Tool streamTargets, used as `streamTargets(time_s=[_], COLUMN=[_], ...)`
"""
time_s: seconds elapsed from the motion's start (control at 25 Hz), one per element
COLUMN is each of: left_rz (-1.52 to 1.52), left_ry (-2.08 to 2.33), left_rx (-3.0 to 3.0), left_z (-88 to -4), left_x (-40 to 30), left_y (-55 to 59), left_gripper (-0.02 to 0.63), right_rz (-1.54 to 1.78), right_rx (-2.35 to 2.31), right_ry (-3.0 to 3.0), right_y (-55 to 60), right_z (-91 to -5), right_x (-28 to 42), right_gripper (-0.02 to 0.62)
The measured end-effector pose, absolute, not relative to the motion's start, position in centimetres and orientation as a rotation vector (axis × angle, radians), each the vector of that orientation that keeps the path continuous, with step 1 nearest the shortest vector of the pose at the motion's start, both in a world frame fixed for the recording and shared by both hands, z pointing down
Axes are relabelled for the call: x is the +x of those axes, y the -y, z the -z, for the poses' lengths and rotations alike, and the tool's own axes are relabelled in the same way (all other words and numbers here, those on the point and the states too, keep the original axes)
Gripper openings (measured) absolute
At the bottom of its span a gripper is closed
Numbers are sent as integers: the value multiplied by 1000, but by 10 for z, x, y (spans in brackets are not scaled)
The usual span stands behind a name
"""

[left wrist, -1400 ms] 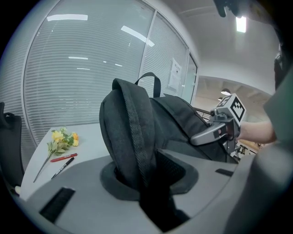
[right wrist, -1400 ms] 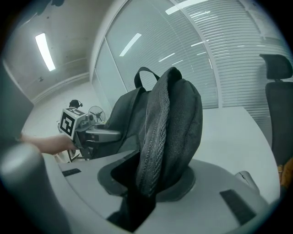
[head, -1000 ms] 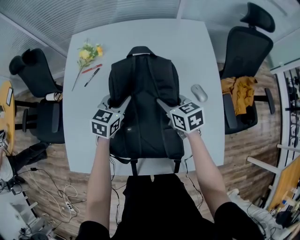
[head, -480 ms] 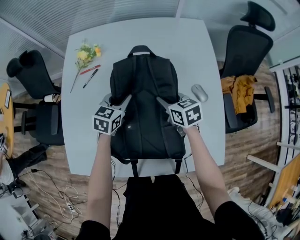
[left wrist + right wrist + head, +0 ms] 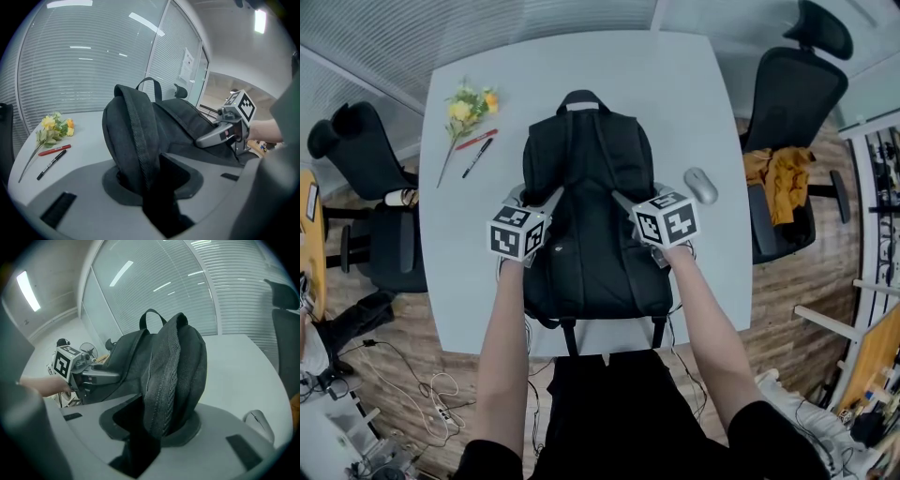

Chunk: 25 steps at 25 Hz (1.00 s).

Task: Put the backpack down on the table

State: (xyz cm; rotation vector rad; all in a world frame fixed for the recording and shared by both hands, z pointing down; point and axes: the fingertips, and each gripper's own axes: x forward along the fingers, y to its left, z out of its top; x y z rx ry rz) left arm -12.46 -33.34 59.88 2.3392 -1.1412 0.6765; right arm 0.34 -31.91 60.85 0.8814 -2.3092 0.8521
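A black backpack (image 5: pixel 591 216) lies on the white table (image 5: pixel 694 94), straps side up, its carry handle at the far end. My left gripper (image 5: pixel 546 202) is shut on the left shoulder strap (image 5: pixel 136 136), which rises as a loop from between its jaws. My right gripper (image 5: pixel 626 203) is shut on the right shoulder strap (image 5: pixel 173 371) in the same way. Each gripper view shows the other gripper across the bag: the right gripper (image 5: pixel 220 133) and the left gripper (image 5: pixel 89 376). Both hold their straps low over the middle of the bag.
A small bunch of yellow flowers (image 5: pixel 469 103), a red pen (image 5: pixel 478 139) and a black pen (image 5: pixel 476 157) lie at the table's far left. A grey mouse (image 5: pixel 700 185) sits right of the bag. Black office chairs stand on both sides; the right one carries an orange cloth (image 5: pixel 778 183).
Both grippers have sunk toward the table with the straps still in them, and the backpack has settled lower. The grips are unchanged.
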Motion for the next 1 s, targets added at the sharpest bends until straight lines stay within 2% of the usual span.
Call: streamTargets(time_s=[1.0], left_rz=[-680], left_ry=[1077], left_rx=[2221], left_z=[-639], left_x=[-128], left_y=[350], left_gripper=[115], right_rz=[-986], right_rx=[873], right_ry=[2217], right_y=[339], right_z=[-644], right_x=[3], right_gripper=[146])
